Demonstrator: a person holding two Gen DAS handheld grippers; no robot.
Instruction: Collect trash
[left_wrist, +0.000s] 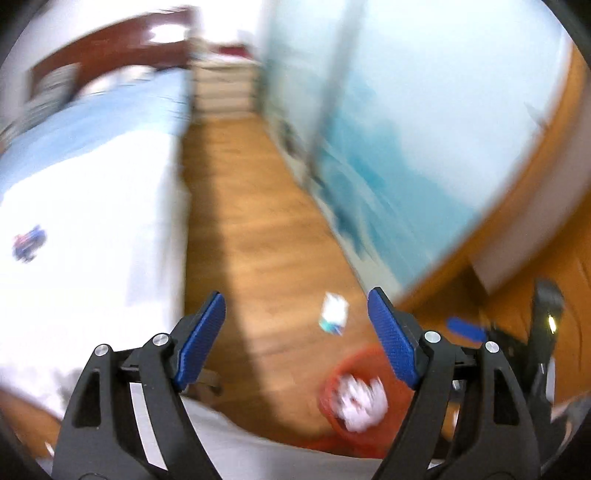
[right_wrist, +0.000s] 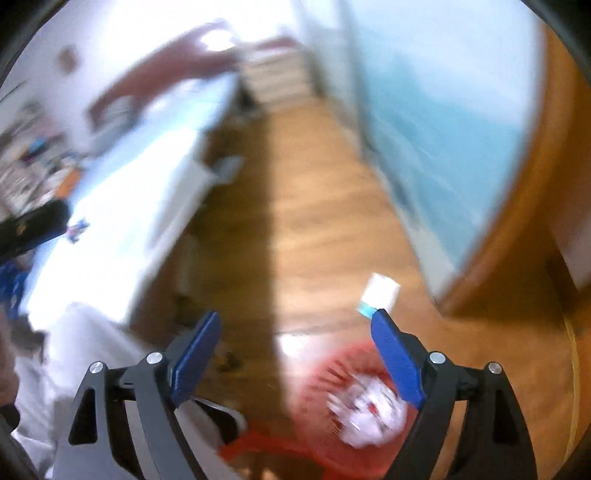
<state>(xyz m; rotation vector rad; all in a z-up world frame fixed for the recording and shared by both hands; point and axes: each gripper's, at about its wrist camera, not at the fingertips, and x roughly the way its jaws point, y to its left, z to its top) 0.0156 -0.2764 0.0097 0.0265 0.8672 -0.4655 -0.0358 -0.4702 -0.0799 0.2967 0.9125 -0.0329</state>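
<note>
Left wrist view shows the left gripper (left_wrist: 295, 339) spread wide and empty; the right gripper (right_wrist: 295, 354) likewise. Ahead and right on the floor (left_wrist: 258, 221) lies a white scrap (left_wrist: 334, 314), beyond the red bin (left_wrist: 332, 380); its axis blurs, nearer the right fingers (right_wrist: 395, 358).

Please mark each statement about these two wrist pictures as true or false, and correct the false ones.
1. The left gripper holds a tissue. False: its jaws stand open with nothing between them.
2. The red basket has white crumpled trash inside. True.
3. A small white and blue piece lies on the wooden floor beyond the basket. True.
4. The right gripper is shut. False: it is open and empty.
5. The floor is grey tile. False: it is brown wood.
</note>
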